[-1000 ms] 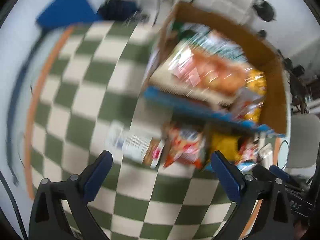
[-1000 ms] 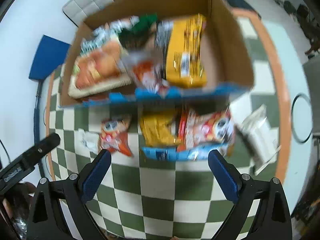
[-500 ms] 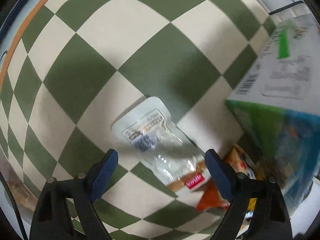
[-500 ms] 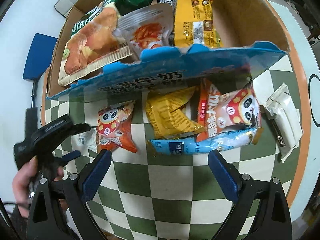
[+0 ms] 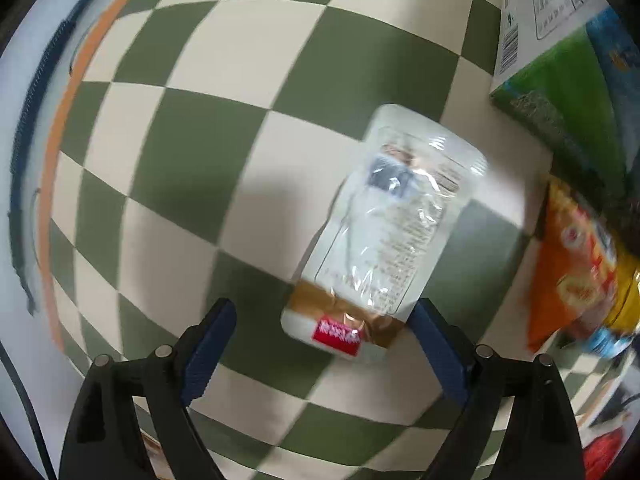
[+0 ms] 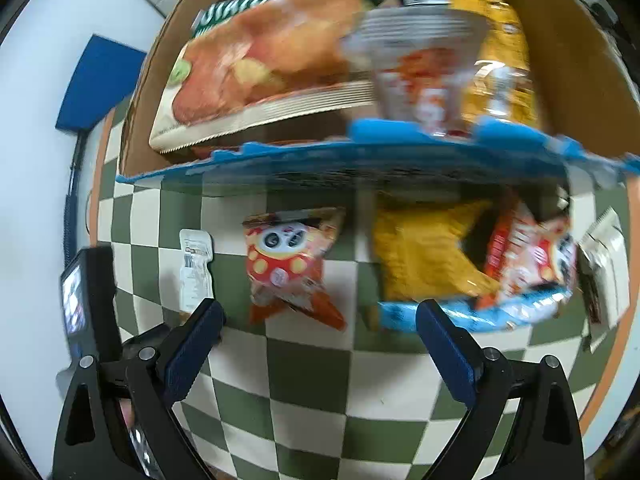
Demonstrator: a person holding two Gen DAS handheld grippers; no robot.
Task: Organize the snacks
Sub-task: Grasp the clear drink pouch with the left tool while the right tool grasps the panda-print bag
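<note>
The left gripper [image 5: 322,320] pointed straight down at the checked tablecloth [image 5: 192,152], its blue jaws spread wide with a clear snack packet [image 5: 392,216] lying flat on the cloth ahead of them. The packet's lower end, with its brown band and red label, sat between the fingertips, nearer the right-hand pad, which looked to be just beside or touching the packet's corner; the left-hand pad stood well apart from it. Nothing was gripped, and the jaws were easing slightly wider. Beside the packet, toward the right edge of the left wrist view, lay an orange panda snack bag [image 5: 576,276], and above that rose the printed side of the cardboard box [image 5: 560,52]. In the right wrist view the right gripper [image 6: 318,322] hung over the cloth with its jaws equally wide and empty. Ahead of it lay the same orange panda bag [image 6: 292,264], a crumpled yellow bag [image 6: 424,256], a red-and-white panda bag [image 6: 528,248] resting on a blue wrapper [image 6: 472,312], and a white packet [image 6: 604,256] at the far right. The box's blue front flap [image 6: 360,156] hung over the cloth behind these bags. Inside the box lay a large crisp bag [image 6: 264,60], a clear pouch [image 6: 420,76] and a yellow packet [image 6: 504,60], all motion-blurred.
</note>
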